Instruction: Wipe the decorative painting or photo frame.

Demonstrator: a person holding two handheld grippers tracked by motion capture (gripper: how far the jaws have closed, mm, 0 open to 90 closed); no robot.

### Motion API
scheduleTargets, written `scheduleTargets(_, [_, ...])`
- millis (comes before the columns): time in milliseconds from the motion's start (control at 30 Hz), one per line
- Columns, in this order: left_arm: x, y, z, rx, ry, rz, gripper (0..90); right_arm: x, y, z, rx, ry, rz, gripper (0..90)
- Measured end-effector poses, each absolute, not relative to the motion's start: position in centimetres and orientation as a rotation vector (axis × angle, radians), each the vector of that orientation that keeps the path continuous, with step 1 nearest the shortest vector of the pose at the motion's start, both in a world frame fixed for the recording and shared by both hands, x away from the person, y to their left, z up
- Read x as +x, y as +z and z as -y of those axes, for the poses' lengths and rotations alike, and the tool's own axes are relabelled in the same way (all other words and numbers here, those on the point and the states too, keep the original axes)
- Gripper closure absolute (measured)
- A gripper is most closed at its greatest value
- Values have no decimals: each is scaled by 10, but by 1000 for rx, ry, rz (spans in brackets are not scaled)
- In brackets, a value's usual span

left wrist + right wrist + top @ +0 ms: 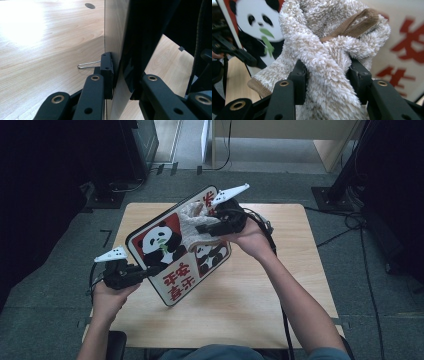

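1. Two grips in play: left gripper (150, 270) clenched on the lower edge of the panda sign board (172, 285); right gripper (202, 228) clenched on a bunched fluffy cloth (329, 57).
2. Board is held tilted, lifted off the wooden table (250, 295); the cloth lies against its printed face.
3. Wiping, by the look of it. Best done with the left hand steady, even cloth pressure and overlapping strokes toward the board's far corner.
4. Risk: pushing too hard could pivot the board in the left jaws.

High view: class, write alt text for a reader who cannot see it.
A person tilts a panda sign above a wooden table, the left claw clamped on its edge, while the right claw presses a fluffy beige cloth against its face.
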State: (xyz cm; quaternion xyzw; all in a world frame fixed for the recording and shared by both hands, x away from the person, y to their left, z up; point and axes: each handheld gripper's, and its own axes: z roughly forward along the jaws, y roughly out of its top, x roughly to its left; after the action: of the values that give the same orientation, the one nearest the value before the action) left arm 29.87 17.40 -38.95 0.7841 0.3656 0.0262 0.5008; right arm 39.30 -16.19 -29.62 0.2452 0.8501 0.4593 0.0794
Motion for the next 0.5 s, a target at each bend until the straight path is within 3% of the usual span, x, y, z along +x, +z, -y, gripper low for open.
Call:
scheduleTargets(233, [299, -390, -174, 1890, 62, -882, 795, 394, -272, 147, 694, 1394, -2512, 569])
scheduleTargets(500, [299, -390, -175, 1888, 63, -881, 795, 397, -281, 137, 701, 1358, -2533, 568])
